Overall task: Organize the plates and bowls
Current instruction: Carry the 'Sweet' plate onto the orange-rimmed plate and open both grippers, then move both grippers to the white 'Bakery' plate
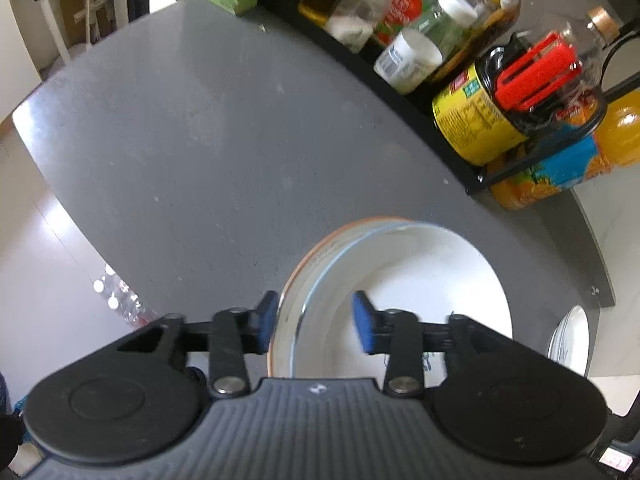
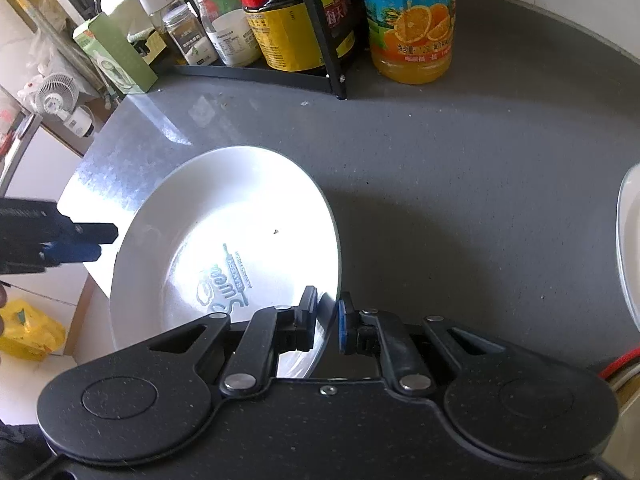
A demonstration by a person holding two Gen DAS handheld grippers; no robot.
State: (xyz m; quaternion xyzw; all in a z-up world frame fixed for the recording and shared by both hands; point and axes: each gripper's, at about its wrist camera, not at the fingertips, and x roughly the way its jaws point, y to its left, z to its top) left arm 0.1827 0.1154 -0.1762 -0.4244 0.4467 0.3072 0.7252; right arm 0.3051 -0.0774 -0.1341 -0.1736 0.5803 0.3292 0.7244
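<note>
Right wrist view first: the right gripper [image 2: 327,322] has its jaws pinched on the near rim of a white plate [image 2: 224,248], one pad on the upper face and the blue pad under the edge, so the plate hangs tilted off the grey countertop [image 2: 460,184] with its far side reaching past the counter's left corner. A rim grip like this probably suits carrying the plate toward a stack, since it leaves the underside free to settle on whatever lies below. The printed logo on the plate's face is readable only here. At the left edge of this view the left gripper [image 2: 86,248] pokes in, just beside the plate's far rim; whether it touches is unclear. Left wrist view shows what that one hides: the left gripper [image 1: 314,322] stands with its jaws spread apart, straddling the wall of a white bowl [image 1: 420,276] that appears nested in an orange-rimmed bowl [image 1: 320,252], neither pad clearly pressing yet, so I judge it to be lining up for a grasp, not holding. Further out, a black rack [image 1: 440,120] of jars and bottles lines the counter's back edge, with an orange juice bottle [image 2: 412,20] beside it. Another white dish [image 2: 630,240] sits at the right margin of the right view.
</note>
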